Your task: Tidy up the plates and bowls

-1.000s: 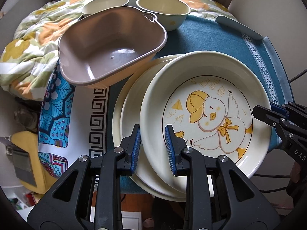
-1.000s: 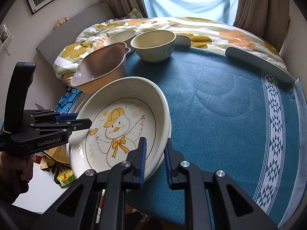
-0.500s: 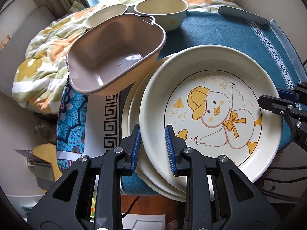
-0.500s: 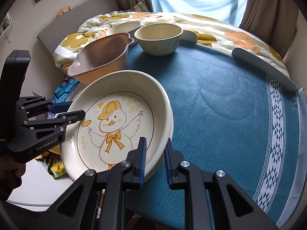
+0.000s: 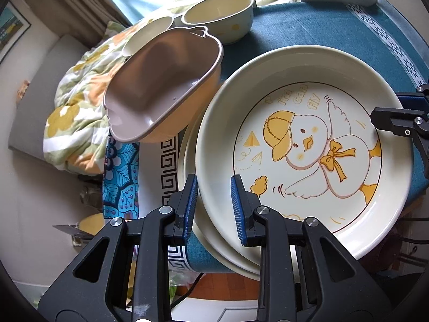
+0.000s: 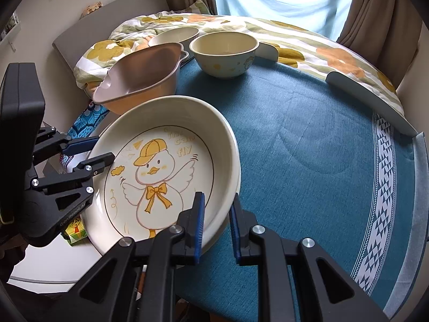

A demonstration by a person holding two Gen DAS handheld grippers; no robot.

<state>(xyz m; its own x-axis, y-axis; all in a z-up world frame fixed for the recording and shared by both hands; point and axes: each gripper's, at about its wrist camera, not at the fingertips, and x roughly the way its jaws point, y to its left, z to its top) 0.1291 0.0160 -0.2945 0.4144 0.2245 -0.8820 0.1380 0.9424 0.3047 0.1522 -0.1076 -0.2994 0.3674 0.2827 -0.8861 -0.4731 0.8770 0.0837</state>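
My left gripper [image 5: 214, 209] clamped on duck plate [image 5: 303, 145] rim, my right gripper [image 6: 215, 220] clamped opposite, plate above blue tablecloth [image 6: 308, 139], pink bowl [image 6: 142, 77] beside.

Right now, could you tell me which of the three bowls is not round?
The pinkish-brown squarish bowl with handle tabs; the two cream bowls behind it are round.

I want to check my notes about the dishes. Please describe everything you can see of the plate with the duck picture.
The duck plate is a deep, round, cream dish, glossy like ceramic or melamine. Inside it shows a cartoon duck with a yellow cap and bow and the words "I'm can fly". It sits tilted over another cream plate at the edge of the blue tablecloth. The left gripper and the right gripper each clamp its rim on opposite sides.
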